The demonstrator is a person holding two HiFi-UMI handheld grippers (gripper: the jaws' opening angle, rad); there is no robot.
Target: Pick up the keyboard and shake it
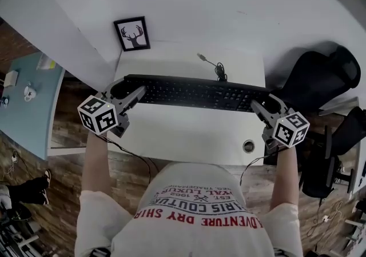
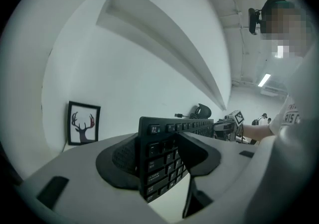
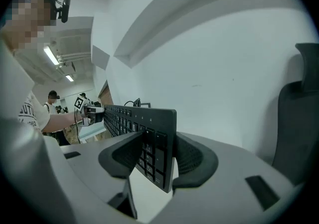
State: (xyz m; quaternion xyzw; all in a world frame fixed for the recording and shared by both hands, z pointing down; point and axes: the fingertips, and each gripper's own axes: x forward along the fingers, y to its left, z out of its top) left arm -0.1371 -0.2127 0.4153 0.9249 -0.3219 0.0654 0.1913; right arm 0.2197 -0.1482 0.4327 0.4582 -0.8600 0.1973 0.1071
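Left tongs [image 1: 129, 95] and right tongs [image 1: 260, 106] are each clamped on an end of the keyboard [image 1: 197, 93], which looks lifted over the worktop's [image 1: 183, 136] back half, so I go for short, matched shakes, otherwise it twists loose.

keyboard [image 1: 197, 93]: one is showing
grippers: two are showing, left gripper [image 1: 134, 93], right gripper [image 1: 258, 105]
framed picture [image 1: 132, 33]: one, far left
desk [image 1: 189, 136]: one
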